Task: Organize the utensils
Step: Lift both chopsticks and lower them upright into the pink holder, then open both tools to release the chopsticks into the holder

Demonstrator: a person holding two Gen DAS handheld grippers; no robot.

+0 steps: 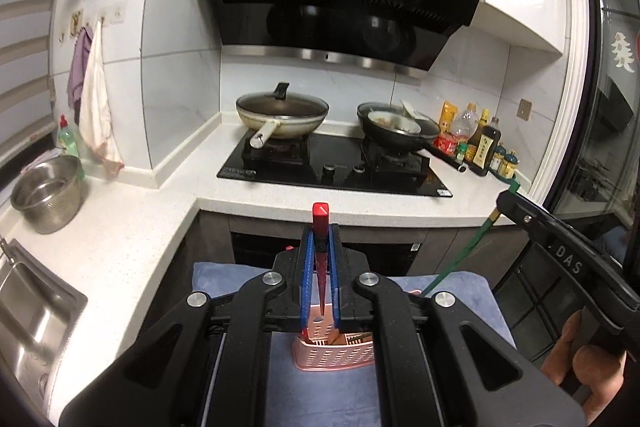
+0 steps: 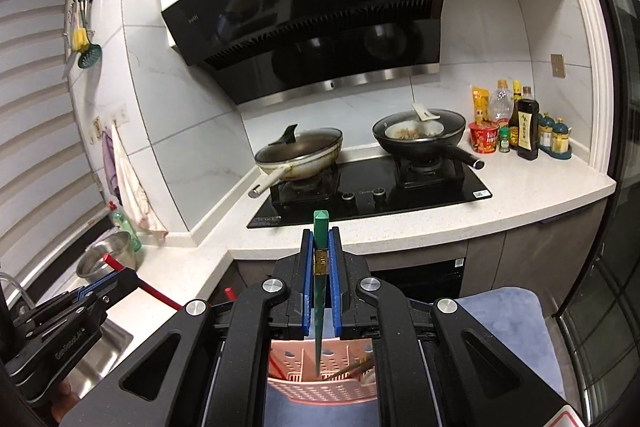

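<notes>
Left wrist view: the left tongs [image 1: 320,259] are clamped on a red chopstick [image 1: 320,227], its blunt end up at 12 o'clock and its taper running down between the blue pads [image 1: 307,267] toward the pink utensil basket [image 1: 336,351] at 6 o'clock. Held upright this way, the tip appears lined up to drop into a compartment. The basket stands on a blue cloth [image 1: 224,279]; its near wall is cut off by the tongs' frame, and I cannot tell whether the red tip is inside the basket yet. At 3 o'clock the right tongs [image 1: 508,205] show side-on, holding a green chopstick [image 1: 464,255] that slants down toward the basket.

Right wrist view: the right tongs [image 2: 320,259] grip the green chopstick [image 2: 321,239] vertically, again probably for a straight drop. Its tip hangs over, or just within, the basket's [image 2: 320,387] middle section; which one is hard to say. Brown chopsticks [image 2: 352,371] lie slanted in the basket at 5 o'clock, and a red stick [image 2: 276,367] leans at its 7 o'clock side. The left tongs [image 2: 108,277] enter at 8 o'clock, partly cropped. The white desk [image 2: 520,203] behind carries a hob and two pans [image 2: 300,155], not part of this job.
</notes>
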